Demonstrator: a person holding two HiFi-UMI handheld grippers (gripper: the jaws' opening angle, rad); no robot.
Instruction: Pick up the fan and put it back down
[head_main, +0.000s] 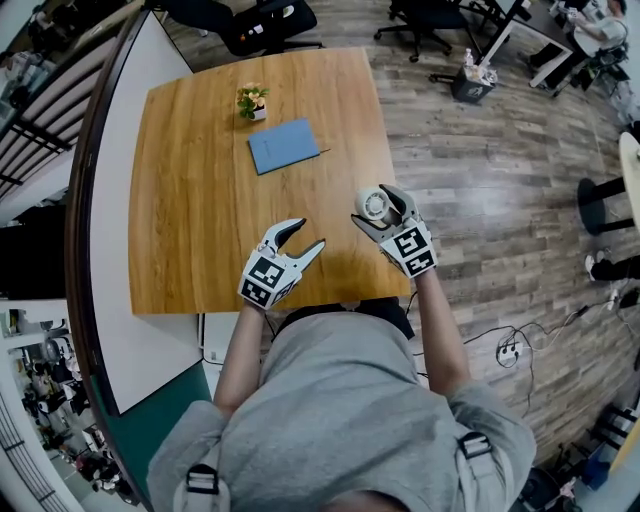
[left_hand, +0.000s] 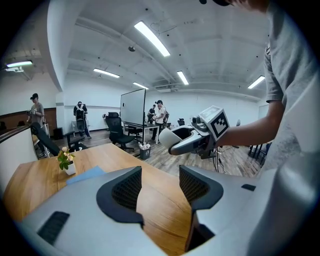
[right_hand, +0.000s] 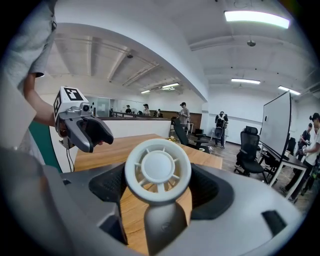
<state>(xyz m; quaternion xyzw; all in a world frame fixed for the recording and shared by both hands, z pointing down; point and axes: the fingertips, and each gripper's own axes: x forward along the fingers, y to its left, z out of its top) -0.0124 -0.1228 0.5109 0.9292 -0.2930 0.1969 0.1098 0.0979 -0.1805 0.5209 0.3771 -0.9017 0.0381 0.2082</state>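
Inspector: At right of centre in the head view, the right gripper (head_main: 380, 207) has its jaws closed against both sides of the fan (right_hand: 157, 170), gripping the white round head with the stem hanging below. The fan appears clear of the table (head_main: 200, 200), over its right edge.

Assessor: And the other claw?

Inspector: The left gripper (head_main: 308, 234) hovers at lower centre, jaws well apart with only tabletop between them. It takes no part.

Assessor: Which step, in your judgement?

Inspector: The lift looks done and the put-down is outstanding. The next move calls for lowering the fan upright onto bare wood, inboard of the right edge, and parting the jaws only once its base sits flat.

Assessor: Obstructions?

Inspector: The blue notebook (head_main: 283, 146) and the small potted plant (head_main: 252, 101) lie toward the upper centre, well apart from the fan.
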